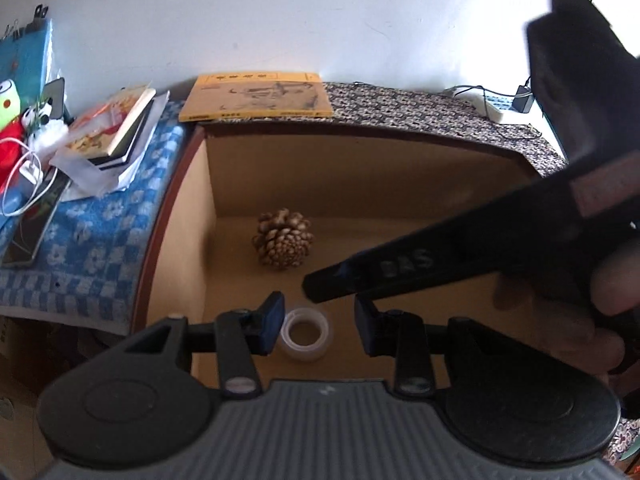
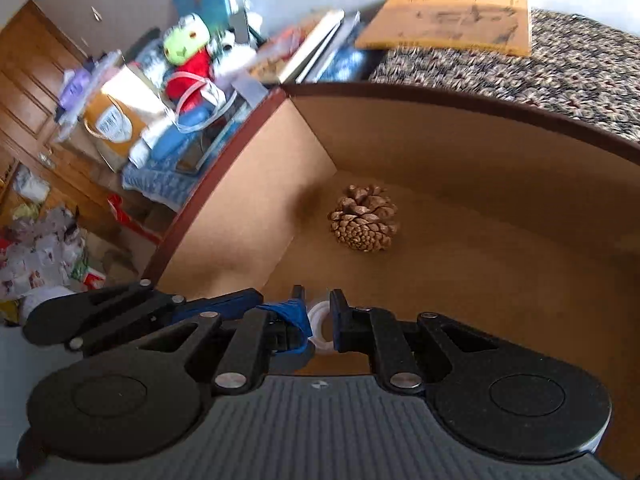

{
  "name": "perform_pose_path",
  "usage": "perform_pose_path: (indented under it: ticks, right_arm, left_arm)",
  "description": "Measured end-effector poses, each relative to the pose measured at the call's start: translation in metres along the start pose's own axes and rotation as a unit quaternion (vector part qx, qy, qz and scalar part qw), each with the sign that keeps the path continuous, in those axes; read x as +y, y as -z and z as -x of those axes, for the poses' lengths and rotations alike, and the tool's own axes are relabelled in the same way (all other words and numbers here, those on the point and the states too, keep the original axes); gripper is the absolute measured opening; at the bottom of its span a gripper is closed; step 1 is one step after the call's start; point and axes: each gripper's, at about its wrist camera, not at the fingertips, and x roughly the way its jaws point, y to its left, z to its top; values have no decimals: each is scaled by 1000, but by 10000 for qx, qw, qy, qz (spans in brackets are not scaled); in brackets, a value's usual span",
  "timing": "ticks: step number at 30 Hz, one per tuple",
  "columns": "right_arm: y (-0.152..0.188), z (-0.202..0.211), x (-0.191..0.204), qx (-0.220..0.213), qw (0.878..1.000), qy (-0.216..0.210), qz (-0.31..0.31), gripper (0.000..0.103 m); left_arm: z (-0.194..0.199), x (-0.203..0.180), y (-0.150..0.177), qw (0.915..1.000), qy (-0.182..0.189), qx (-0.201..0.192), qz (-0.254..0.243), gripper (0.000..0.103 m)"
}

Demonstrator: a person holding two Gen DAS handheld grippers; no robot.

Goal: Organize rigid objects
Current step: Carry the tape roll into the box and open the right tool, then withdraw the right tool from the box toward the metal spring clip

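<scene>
A brown pine cone stands on the floor of an open cardboard-coloured box, toward its back left corner; it also shows in the right wrist view. A clear tape roll lies flat on the box floor near the front. My left gripper is open above it, fingers apart on either side, not touching. My right gripper is open over the same roll, which shows between its fingers. The right gripper's body reaches in from the right in the left wrist view.
A yellow book lies behind the box on a patterned cloth. To the left, books, a phone, a cable and plush toys crowd a blue checked cloth. A power strip sits back right.
</scene>
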Motion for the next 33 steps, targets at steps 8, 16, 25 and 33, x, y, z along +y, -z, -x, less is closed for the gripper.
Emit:
perform_pose_path:
  ticks: [8,16,25,33]
  right_arm:
    - [-1,0,-20,23,9979,169,-633,0]
    - [6,26,-26,-459,9935,321,-987,3]
    - [25,50,-27,-850,9887,269,-1206,4]
    - [44,72,-32,-1111,9846,79,-1347,7]
  left_arm:
    - [5,10,7,9999,-3,-24,-146,34]
    - [12,6,0,9999,3,-45,-122,51]
    - [12,-12,-11,9992,-328,133,-166,57]
    - [23,-27,-13,9985,-540,56,-111,60]
